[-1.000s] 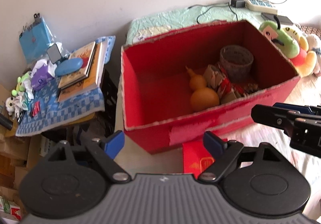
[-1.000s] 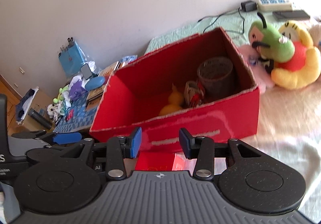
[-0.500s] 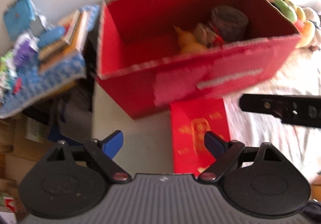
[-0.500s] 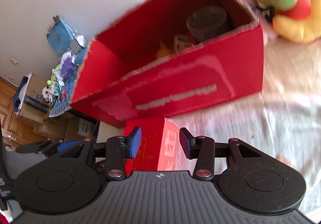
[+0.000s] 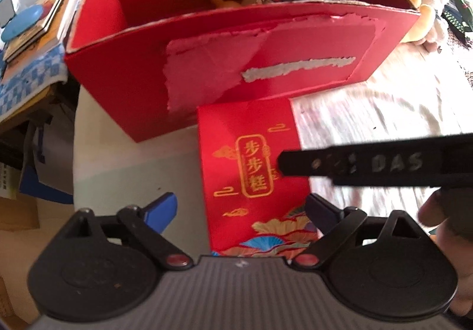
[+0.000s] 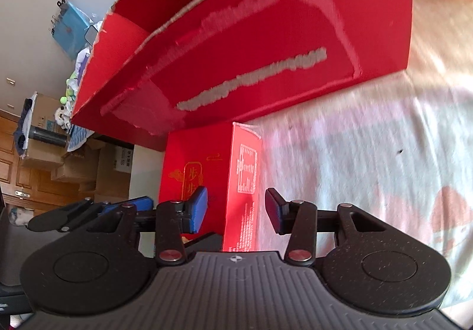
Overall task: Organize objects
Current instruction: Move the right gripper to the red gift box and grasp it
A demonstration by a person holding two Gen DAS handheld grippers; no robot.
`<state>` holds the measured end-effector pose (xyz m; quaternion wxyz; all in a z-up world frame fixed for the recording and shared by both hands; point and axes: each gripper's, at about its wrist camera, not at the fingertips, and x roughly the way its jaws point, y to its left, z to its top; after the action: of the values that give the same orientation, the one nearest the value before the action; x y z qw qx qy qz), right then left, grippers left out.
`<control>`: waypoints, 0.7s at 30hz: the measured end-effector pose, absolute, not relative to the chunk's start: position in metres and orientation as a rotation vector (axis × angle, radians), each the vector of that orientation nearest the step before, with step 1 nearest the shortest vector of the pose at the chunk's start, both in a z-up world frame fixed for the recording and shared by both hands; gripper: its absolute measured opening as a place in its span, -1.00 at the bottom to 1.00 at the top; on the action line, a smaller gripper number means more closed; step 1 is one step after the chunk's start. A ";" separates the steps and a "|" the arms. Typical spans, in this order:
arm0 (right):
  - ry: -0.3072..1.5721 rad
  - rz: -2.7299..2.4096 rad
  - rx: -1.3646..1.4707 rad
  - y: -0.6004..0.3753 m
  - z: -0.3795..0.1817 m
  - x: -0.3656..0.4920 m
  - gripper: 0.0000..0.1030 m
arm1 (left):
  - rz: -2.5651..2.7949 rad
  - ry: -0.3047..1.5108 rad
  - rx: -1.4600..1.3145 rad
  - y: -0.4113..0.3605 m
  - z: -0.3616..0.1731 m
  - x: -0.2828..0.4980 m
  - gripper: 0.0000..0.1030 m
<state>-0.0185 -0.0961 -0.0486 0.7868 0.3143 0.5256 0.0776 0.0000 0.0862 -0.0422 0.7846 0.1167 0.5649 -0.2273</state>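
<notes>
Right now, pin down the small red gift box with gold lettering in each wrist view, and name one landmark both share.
Left wrist: the small red gift box lies lower centre, gold-lettered top up, before the big red carton.
Right wrist: the same box sits lower centre, between the open right gripper fingers.
Shared landmark: the torn white strip on the carton's front.

Bedsheet (pale): carton, box

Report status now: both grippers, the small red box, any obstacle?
Left gripper open, empty. Right gripper open, straddling small red box, not clamped. Big red carton directly behind it.
</notes>
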 end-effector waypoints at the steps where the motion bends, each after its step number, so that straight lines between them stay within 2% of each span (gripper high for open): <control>1: 1.136 0.173 0.686 -0.096 -0.049 -0.019 -0.09 | -0.504 1.220 0.247 0.088 -0.042 0.001 0.74; 5: 1.155 0.205 0.716 -0.096 -0.050 -0.023 -0.19 | -0.562 1.240 0.241 0.084 -0.043 -0.002 0.61; 14: 1.157 0.110 0.740 -0.131 -0.030 -0.051 -0.22 | -0.699 1.205 0.366 0.054 -0.029 -0.022 0.60; 21: 1.064 -0.076 0.778 -0.179 0.001 -0.098 -0.22 | -0.922 1.115 0.500 -0.006 -0.009 -0.051 0.60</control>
<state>-0.0978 -0.1789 0.0008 0.7900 0.3614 0.4940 -0.0352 -0.0513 -0.0057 -0.0089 0.7212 0.2264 0.5046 -0.4171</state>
